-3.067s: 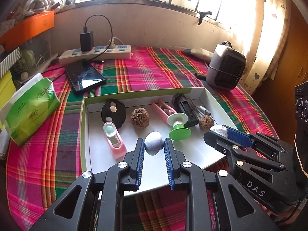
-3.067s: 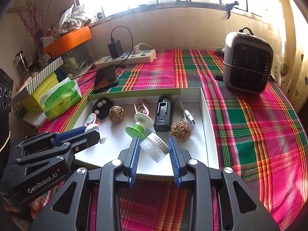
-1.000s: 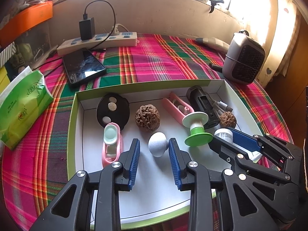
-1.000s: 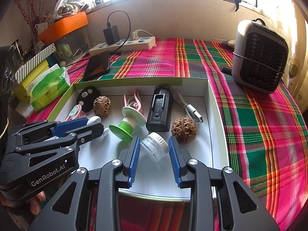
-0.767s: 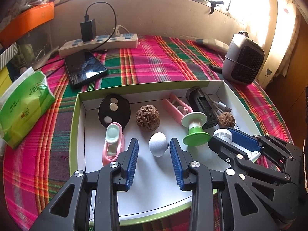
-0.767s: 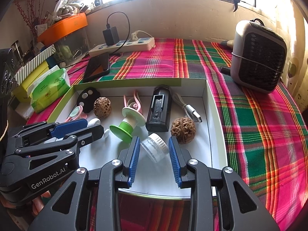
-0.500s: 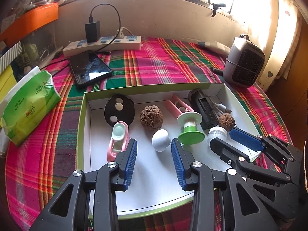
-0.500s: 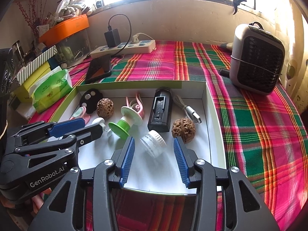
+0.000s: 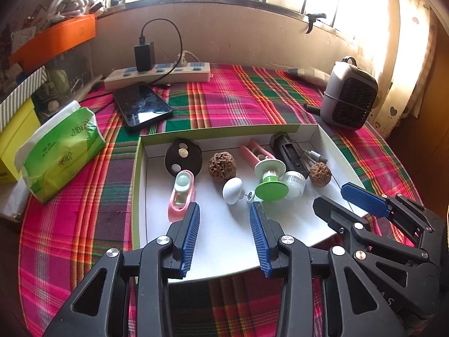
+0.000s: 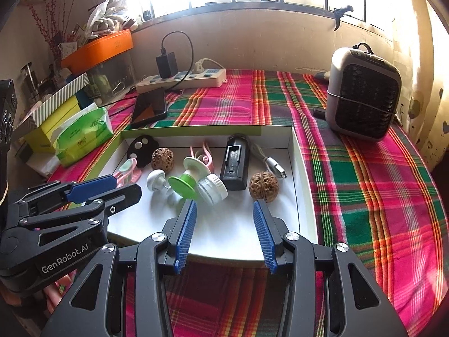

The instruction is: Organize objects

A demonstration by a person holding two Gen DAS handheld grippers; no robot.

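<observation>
Lettering "GenRobot.AI" on left gripper point(image 10: 112, 189), spread, empty; right gripper point(image 10: 224, 210) spread, tissue pack point(image 10: 84, 134) print unreadable.

Plaid-covered table point(image 9: 238, 98) — white tray point(image 9: 331, 146), phone point(image 9: 141, 106), power strip point(image 9: 157, 74), tissue pack point(image 9: 61, 151), small heater point(image 9: 348, 98)

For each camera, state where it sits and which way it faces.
Left wrist: on the left gripper, angled down over the white tray; right gripper intrudes at lower right.
Right wrist: on the right gripper, angled down over the same tray; left gripper intrudes at lower left.
Shared: tray, green spool, small jar, power strip, heater. Both grippers open, empty.
</observation>
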